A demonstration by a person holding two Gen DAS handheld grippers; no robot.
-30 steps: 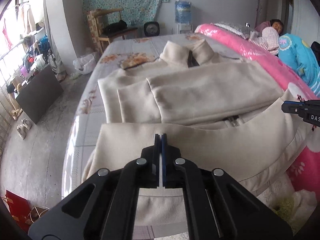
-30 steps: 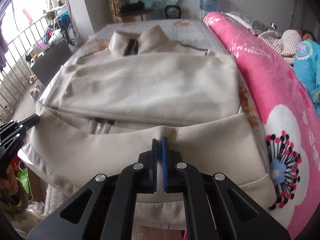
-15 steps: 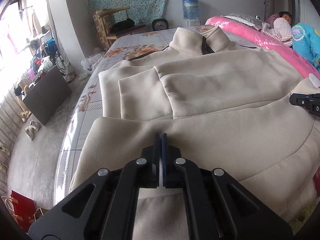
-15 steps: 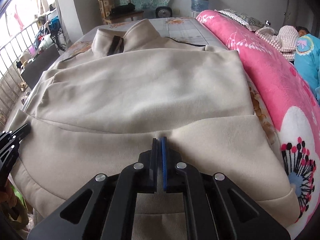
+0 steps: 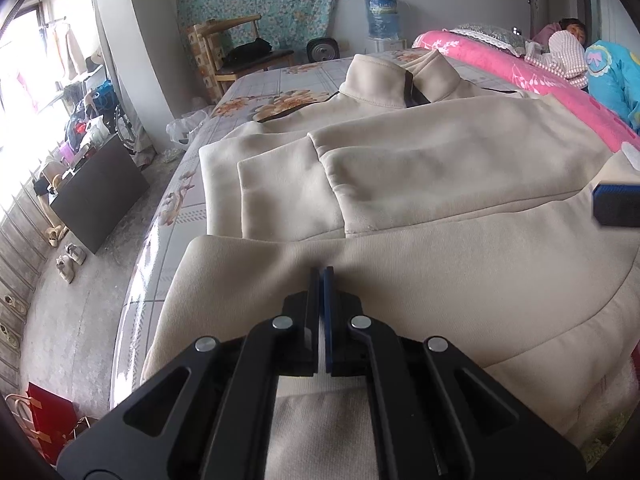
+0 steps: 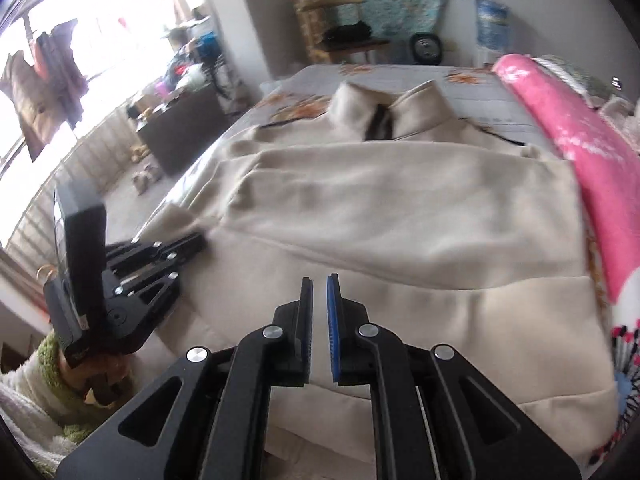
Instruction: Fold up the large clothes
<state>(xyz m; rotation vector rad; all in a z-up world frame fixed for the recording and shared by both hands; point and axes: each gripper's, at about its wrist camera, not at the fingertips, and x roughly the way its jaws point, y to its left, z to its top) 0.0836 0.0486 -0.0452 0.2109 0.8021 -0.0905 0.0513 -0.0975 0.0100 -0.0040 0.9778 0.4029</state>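
Left wrist view: the left tongs are pinched together on the folded-up lower edge of the beige jacket, which lies spread on the bed ahead of them. The right tongs show only as a tip at the far right.

Right wrist view: the right tongs stand slightly apart over the jacket, gripping nothing. The whole left tongs appear here, at the left, on the cloth edge.

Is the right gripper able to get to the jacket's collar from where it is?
Probably yes. The right gripper is slightly open over the folded-up bottom of the jacket, and only flat fabric lies between it and the collar. It would need a long forward reach.
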